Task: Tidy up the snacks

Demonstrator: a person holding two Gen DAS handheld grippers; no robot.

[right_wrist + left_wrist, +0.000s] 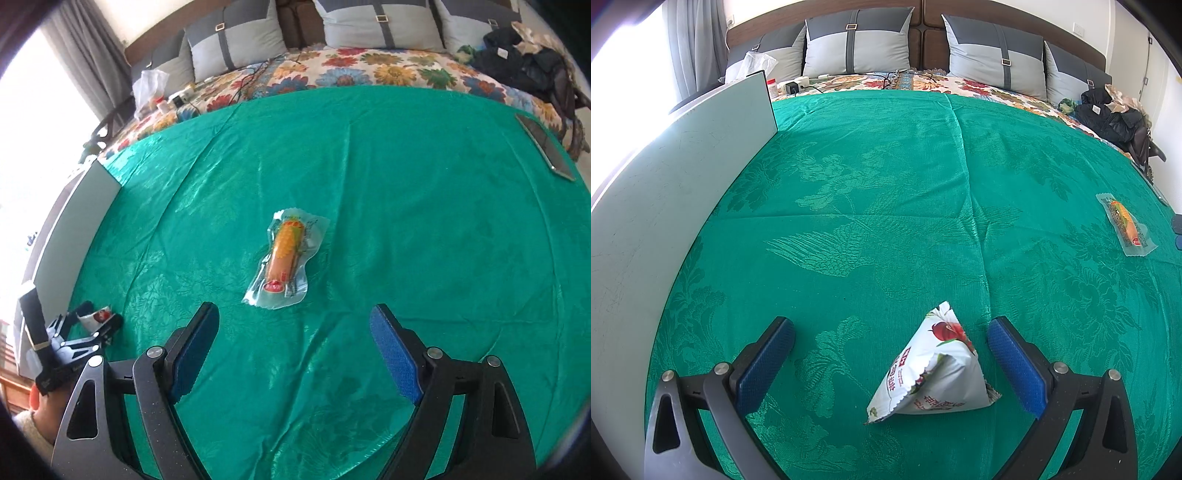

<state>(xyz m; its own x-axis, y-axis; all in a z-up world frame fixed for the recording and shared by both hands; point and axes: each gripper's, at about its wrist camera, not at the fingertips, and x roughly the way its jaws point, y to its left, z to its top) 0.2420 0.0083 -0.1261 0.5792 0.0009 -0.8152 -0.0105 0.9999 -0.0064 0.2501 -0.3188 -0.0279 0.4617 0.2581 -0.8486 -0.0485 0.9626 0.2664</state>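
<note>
A white pyramid-shaped snack packet (pixel 932 363) with red fruit print lies on the green cloth (pixel 886 206) between the spread blue pads of my left gripper (pixel 892 334), nearer the right pad; neither pad touches it. The left gripper is open. A clear-wrapped orange sausage snack (pixel 286 258) lies on the cloth just ahead of my right gripper (pixel 295 319), whose jaws stand wide open with nothing between them. The sausage snack (pixel 1126 223) also shows far right in the left wrist view. The left gripper (pixel 98 319) and packet (pixel 96 316) appear at the right wrist view's left edge.
A white board (pixel 679 177) stands along the cloth's left edge. Grey pillows (pixel 857 40), cables and a flowered sheet (pixel 369 66) lie beyond. Dark clothes (pixel 1112 110) are piled at the far right. A flat phone-like slab (pixel 546 146) rests near the right edge.
</note>
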